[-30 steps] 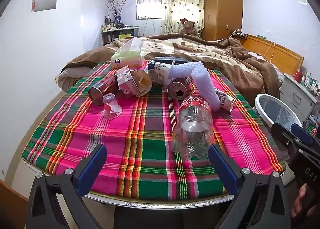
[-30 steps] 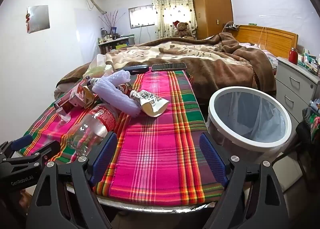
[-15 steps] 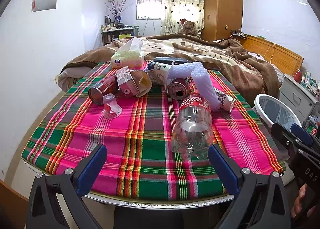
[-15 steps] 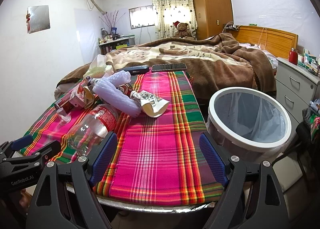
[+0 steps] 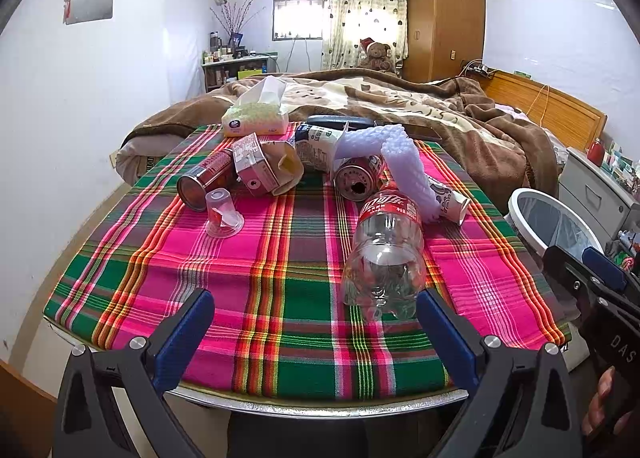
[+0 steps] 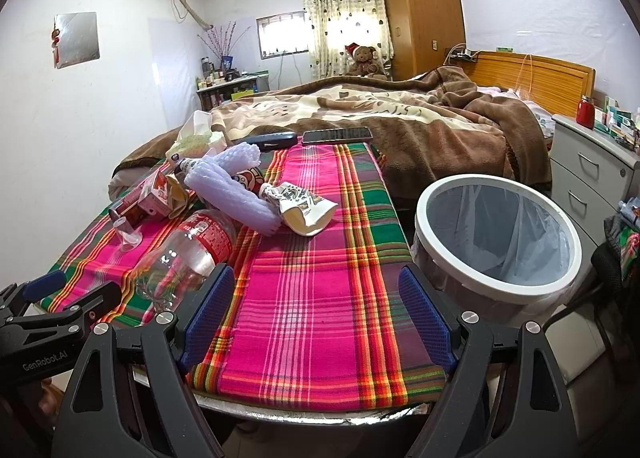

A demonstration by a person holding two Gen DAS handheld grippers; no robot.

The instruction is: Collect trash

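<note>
Trash lies on a plaid-covered table (image 5: 256,298): an empty clear cola bottle (image 5: 386,254) on its side, a red can (image 5: 202,182), a second can (image 5: 356,182), a small carton (image 5: 254,166), a clear cup (image 5: 222,212), white foam wrap (image 5: 404,166) and a crushed paper cup (image 6: 306,210). A white-rimmed bin (image 6: 496,242) with a clear liner stands right of the table. My left gripper (image 5: 316,322) is open and empty at the near edge, just before the bottle. My right gripper (image 6: 320,310) is open and empty over the near right edge, beside the bin.
A tissue pack (image 5: 256,118), a remote (image 6: 274,138) and a phone (image 6: 336,134) lie at the table's far edge. A bed with a brown blanket (image 6: 400,118) is behind. A drawer unit (image 6: 596,178) stands at the right.
</note>
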